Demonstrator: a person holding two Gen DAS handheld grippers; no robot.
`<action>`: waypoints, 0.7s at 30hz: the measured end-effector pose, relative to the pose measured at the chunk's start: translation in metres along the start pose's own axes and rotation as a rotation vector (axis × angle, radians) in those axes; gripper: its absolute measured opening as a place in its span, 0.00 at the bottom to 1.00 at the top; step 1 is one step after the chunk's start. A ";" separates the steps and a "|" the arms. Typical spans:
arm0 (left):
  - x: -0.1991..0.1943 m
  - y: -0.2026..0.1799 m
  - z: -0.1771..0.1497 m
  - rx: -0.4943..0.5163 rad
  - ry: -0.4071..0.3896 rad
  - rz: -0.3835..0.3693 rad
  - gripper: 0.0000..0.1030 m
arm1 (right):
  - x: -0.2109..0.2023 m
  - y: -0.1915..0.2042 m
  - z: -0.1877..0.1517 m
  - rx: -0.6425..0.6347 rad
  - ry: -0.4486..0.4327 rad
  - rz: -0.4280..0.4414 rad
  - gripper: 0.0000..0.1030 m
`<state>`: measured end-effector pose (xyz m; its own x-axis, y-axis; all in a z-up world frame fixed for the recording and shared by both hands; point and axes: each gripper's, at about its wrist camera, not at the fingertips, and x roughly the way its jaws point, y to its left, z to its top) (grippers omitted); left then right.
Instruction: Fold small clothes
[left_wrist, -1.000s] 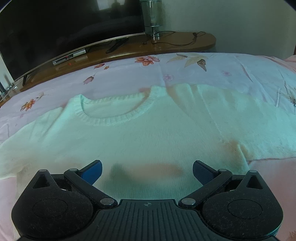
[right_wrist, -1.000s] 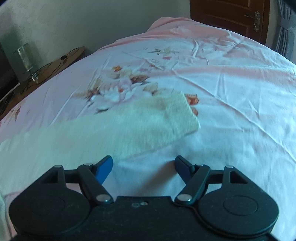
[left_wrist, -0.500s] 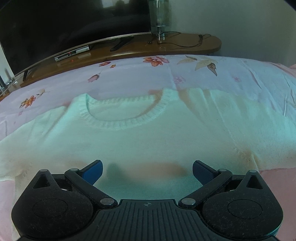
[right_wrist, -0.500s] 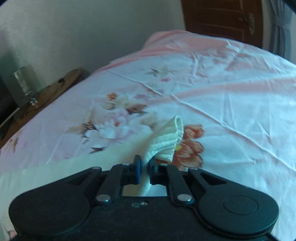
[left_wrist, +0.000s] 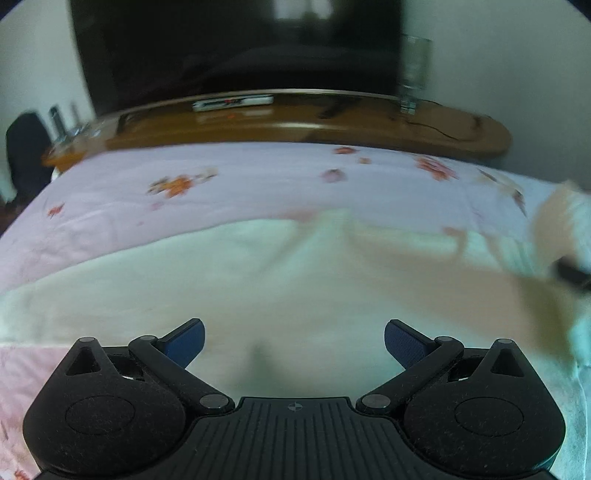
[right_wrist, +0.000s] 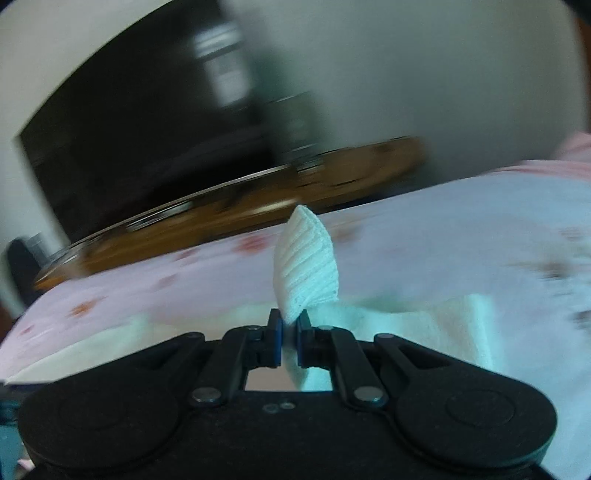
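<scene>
A small white knit sweater (left_wrist: 229, 280) lies spread on the pink floral bedsheet (left_wrist: 229, 192). My left gripper (left_wrist: 293, 341) is open and empty, hovering low over the sweater's body. My right gripper (right_wrist: 289, 334) is shut on the ribbed cuff of the sweater's sleeve (right_wrist: 306, 262), which sticks up between the pads, lifted off the bed. The rest of the sleeve (right_wrist: 424, 325) trails below it. In the left wrist view the lifted sleeve (left_wrist: 565, 218) and the right gripper show blurred at the far right edge.
A wooden TV bench (left_wrist: 303, 122) with a dark television (left_wrist: 236, 44) runs behind the bed. A glass object (left_wrist: 413, 81) and cables stand on the bench at right. The bedsheet (right_wrist: 461, 236) extends to the right.
My right gripper has lifted the sleeve cuff and swung left toward the sweater's body; the view now faces the television. My left gripper has shifted left over the sweater and stays open.
</scene>
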<state>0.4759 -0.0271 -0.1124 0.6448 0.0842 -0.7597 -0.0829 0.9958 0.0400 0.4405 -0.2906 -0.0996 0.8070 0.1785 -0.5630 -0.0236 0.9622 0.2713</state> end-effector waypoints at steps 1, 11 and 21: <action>0.001 0.010 -0.001 -0.017 0.010 -0.008 1.00 | 0.012 0.018 -0.006 -0.017 0.027 0.029 0.08; 0.026 0.026 -0.016 -0.115 0.149 -0.275 1.00 | 0.041 0.075 -0.050 -0.128 0.184 0.054 0.42; 0.056 -0.013 -0.030 -0.280 0.259 -0.505 0.50 | -0.015 0.011 -0.058 -0.083 0.098 -0.140 0.51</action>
<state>0.4902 -0.0369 -0.1748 0.4543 -0.4399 -0.7747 -0.0349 0.8602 -0.5088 0.3942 -0.2705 -0.1331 0.7445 0.0565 -0.6652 0.0336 0.9920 0.1219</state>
